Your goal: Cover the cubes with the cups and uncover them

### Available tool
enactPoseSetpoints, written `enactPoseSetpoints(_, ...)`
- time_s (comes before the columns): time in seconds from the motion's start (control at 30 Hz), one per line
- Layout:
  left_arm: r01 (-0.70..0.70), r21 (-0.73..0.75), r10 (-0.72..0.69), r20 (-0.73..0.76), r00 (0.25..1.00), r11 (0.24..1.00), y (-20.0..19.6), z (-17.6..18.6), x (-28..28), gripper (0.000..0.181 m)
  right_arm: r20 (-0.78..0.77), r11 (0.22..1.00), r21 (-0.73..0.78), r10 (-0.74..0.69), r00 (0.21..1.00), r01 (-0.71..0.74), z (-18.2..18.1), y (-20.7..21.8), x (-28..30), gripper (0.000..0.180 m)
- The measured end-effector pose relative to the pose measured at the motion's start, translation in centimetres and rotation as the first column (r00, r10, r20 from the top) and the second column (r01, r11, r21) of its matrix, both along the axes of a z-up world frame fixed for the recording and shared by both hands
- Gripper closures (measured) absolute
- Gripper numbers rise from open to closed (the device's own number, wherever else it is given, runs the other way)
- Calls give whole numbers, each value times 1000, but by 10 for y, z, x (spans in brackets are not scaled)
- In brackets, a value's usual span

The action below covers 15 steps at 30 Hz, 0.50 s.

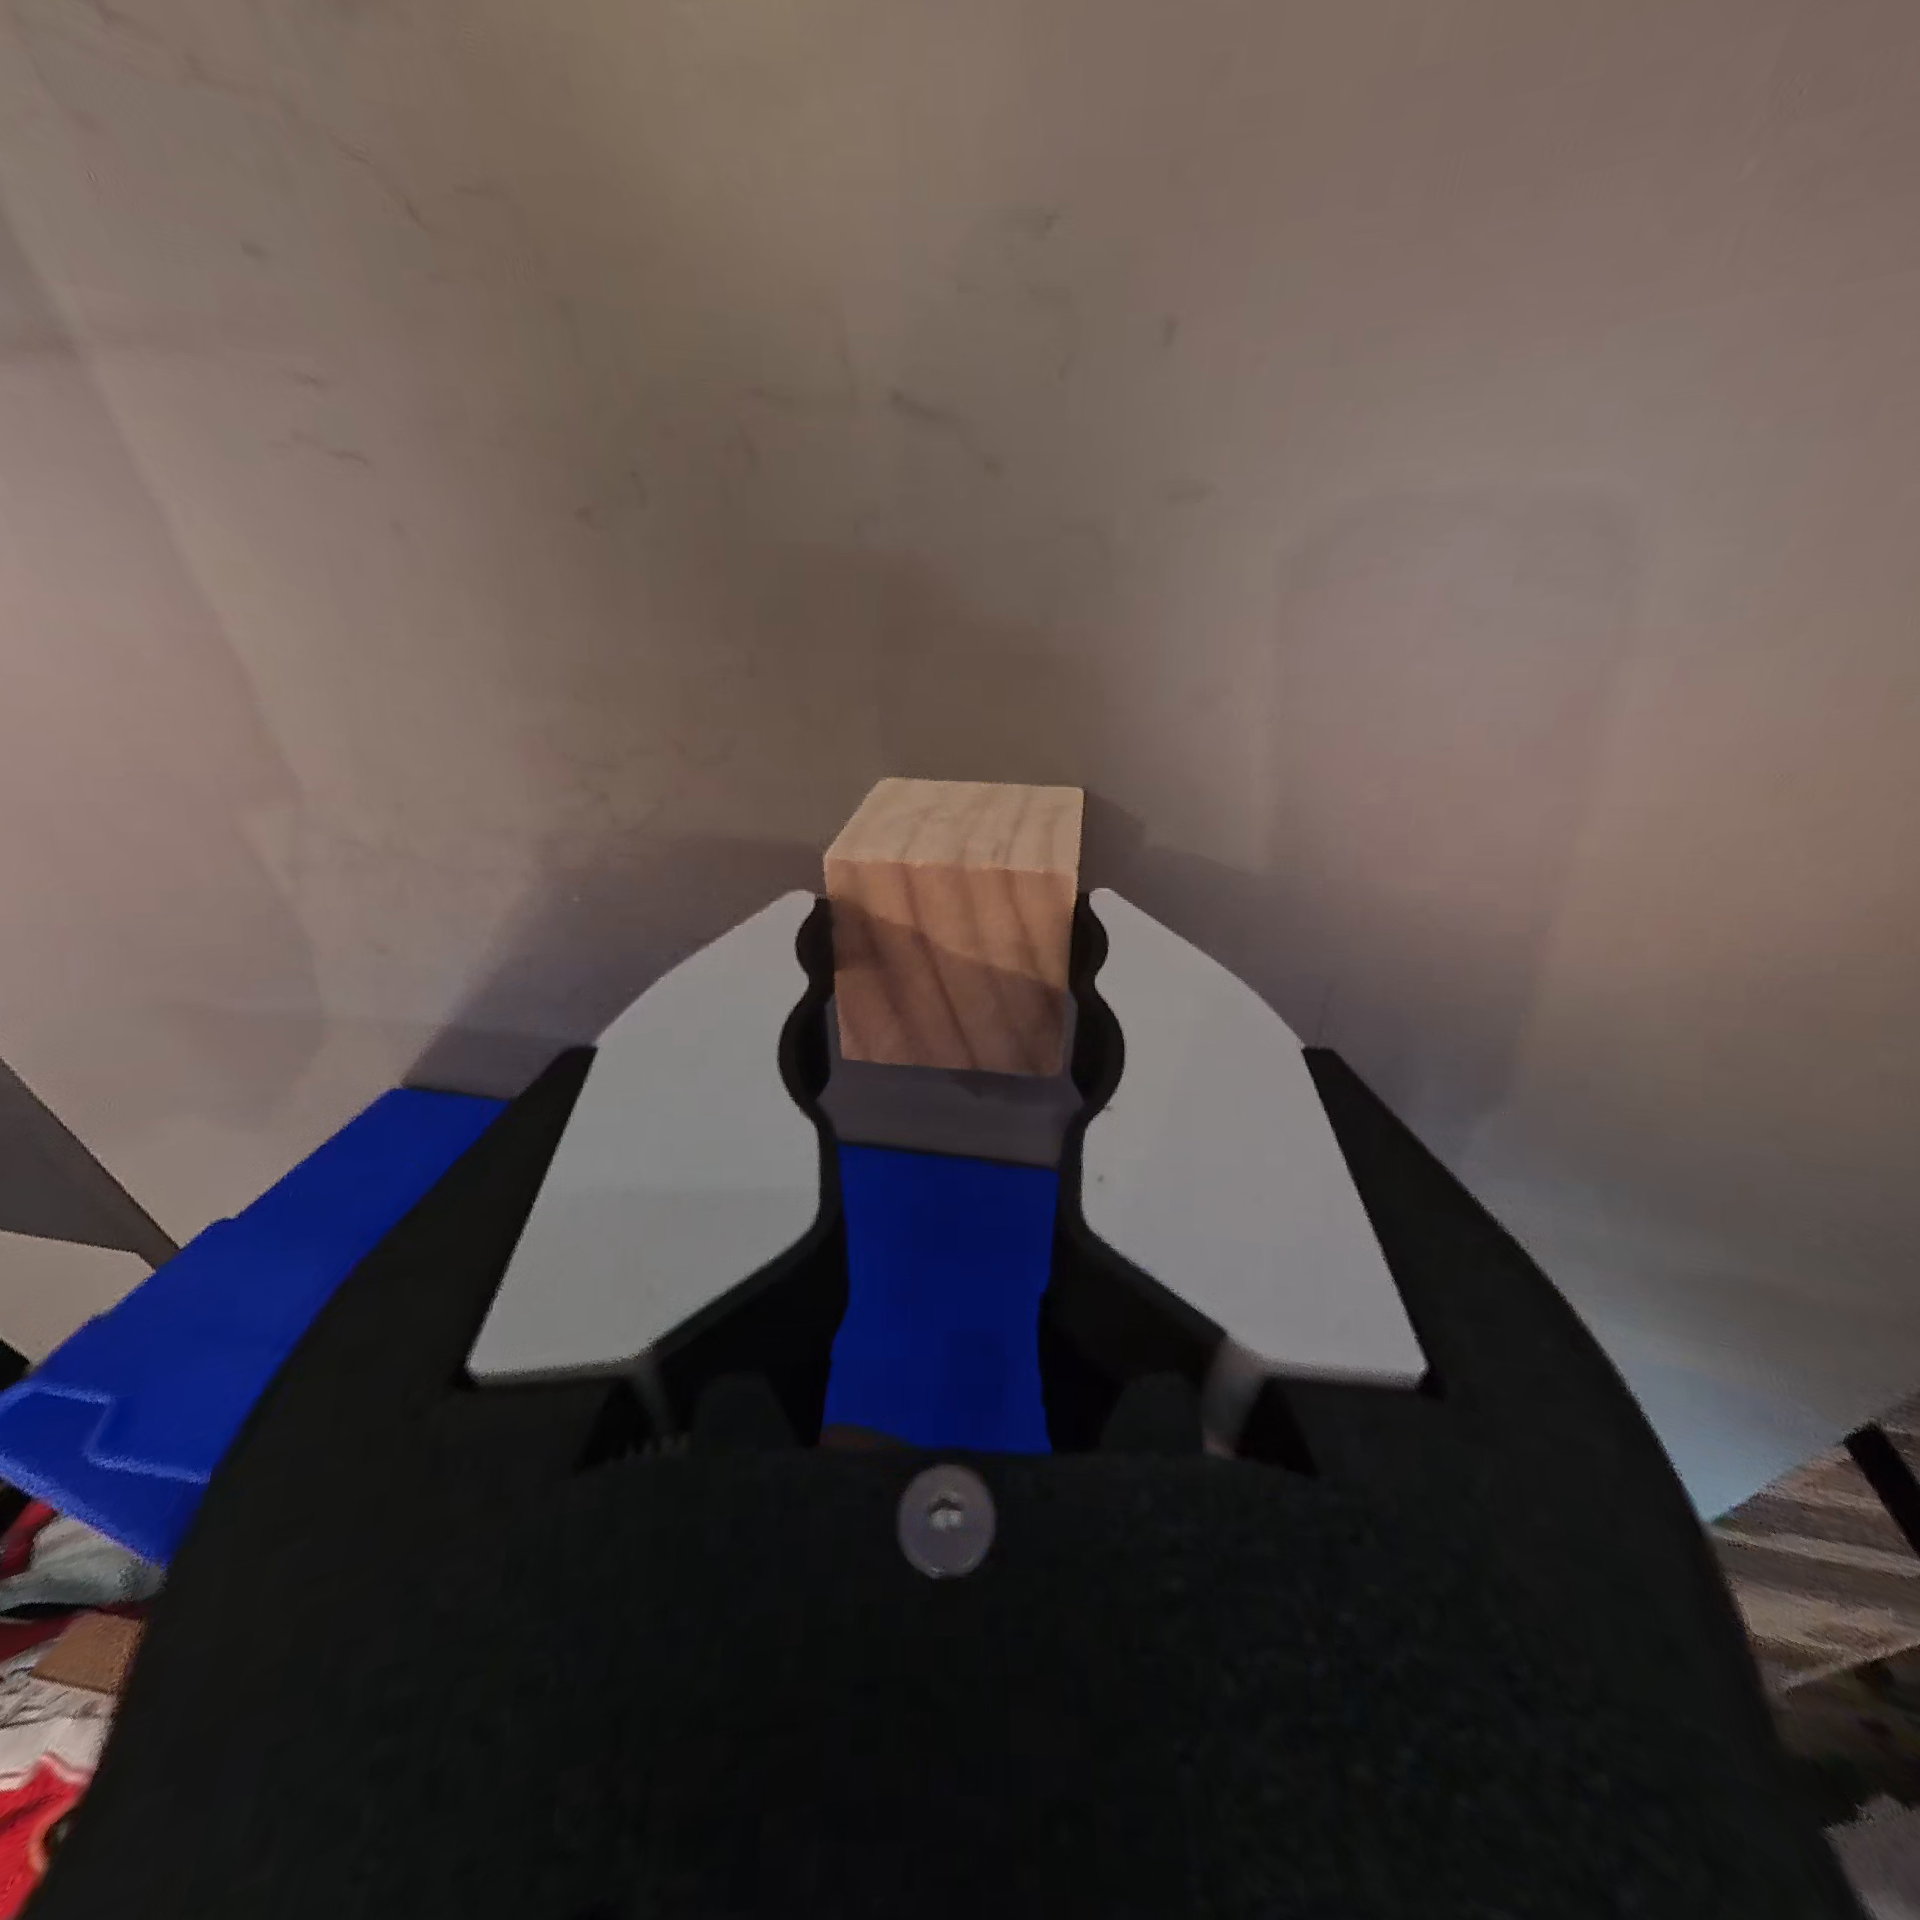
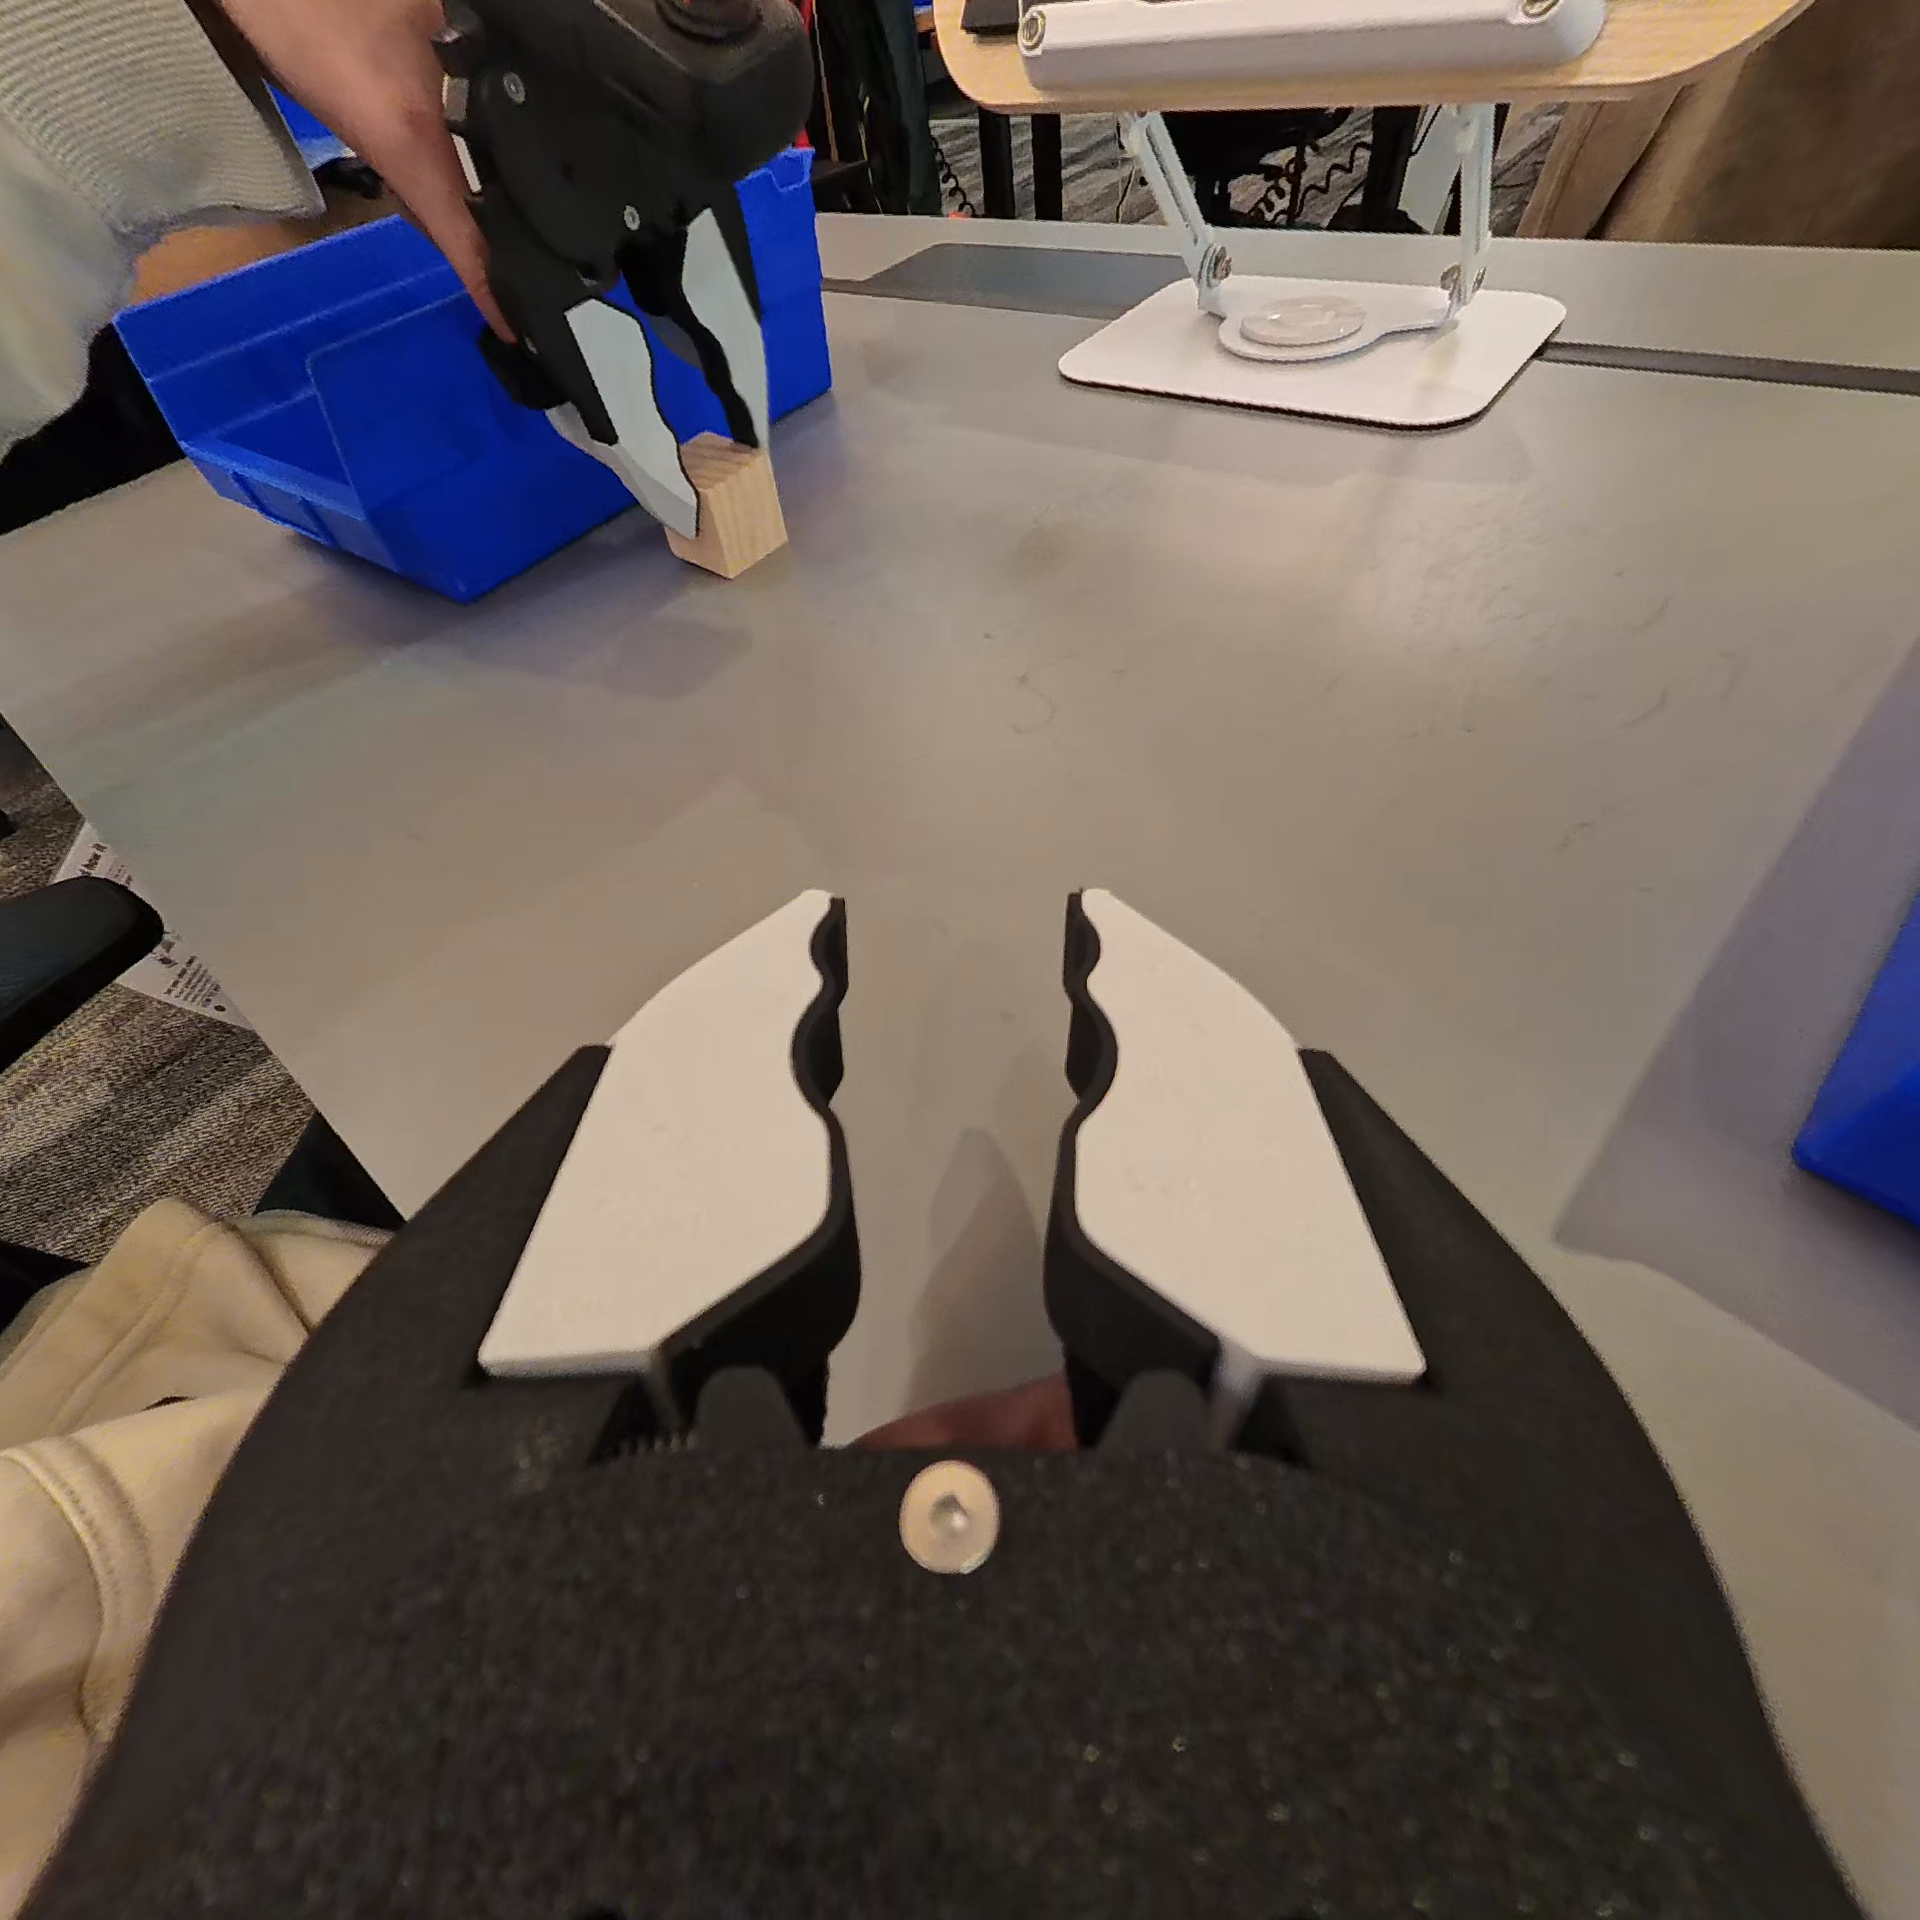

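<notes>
**Wooden cube gripped at the left tool's fingertips; right tool empty**

Left wrist view: the left gripper is closed on a wooden cube, which sits between the fingertips with its top above them. The grey table lies beyond; a blue bin lies behind and to the left of the fingers.

Right wrist view: the right gripper holds nothing, its jaws parted to a moderate gap over bare table. Far ahead and to its left, the left gripper pinches the cube just above or on the table, directly in front of the blue bin. A white stand lies ahead to the right
</notes>
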State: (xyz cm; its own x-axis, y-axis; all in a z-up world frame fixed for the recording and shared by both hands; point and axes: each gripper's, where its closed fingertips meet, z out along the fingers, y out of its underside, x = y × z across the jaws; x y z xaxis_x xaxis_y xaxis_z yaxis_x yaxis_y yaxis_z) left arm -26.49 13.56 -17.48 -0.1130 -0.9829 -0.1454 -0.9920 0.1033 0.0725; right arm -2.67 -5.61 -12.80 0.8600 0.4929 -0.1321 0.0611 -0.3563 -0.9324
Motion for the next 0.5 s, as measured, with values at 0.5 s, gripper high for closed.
enactPoseSetpoints(0.5, -778, 236, 457, 697, 553, 583, -44, 140, -126, 127, -11, 999, -24, 33, 999, -33, -3, -3, -10, 140)
